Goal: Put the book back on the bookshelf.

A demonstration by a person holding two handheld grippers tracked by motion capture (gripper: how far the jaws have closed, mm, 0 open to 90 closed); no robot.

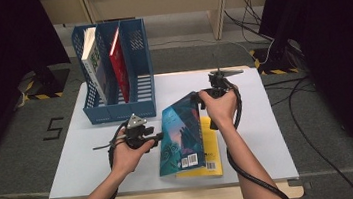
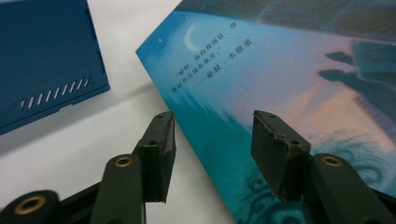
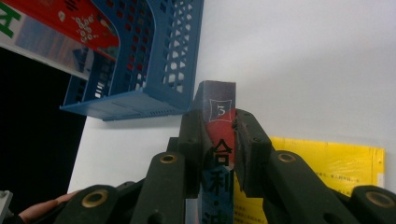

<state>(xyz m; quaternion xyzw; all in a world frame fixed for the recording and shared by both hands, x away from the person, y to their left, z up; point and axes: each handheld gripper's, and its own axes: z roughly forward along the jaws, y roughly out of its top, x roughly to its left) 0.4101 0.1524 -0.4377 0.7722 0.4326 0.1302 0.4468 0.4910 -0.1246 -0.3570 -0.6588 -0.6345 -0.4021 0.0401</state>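
Right now the right tool clamps the teal book by its spine, tilting it up off the yellow book on the counter. The left tool stands open beside its cover. Next, probably, carry it to the blue file rack's empty slot.

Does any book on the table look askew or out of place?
Yes. The teal book is tilted, one end lifted by the right tool clamping its spine, the other end resting on the yellow book.
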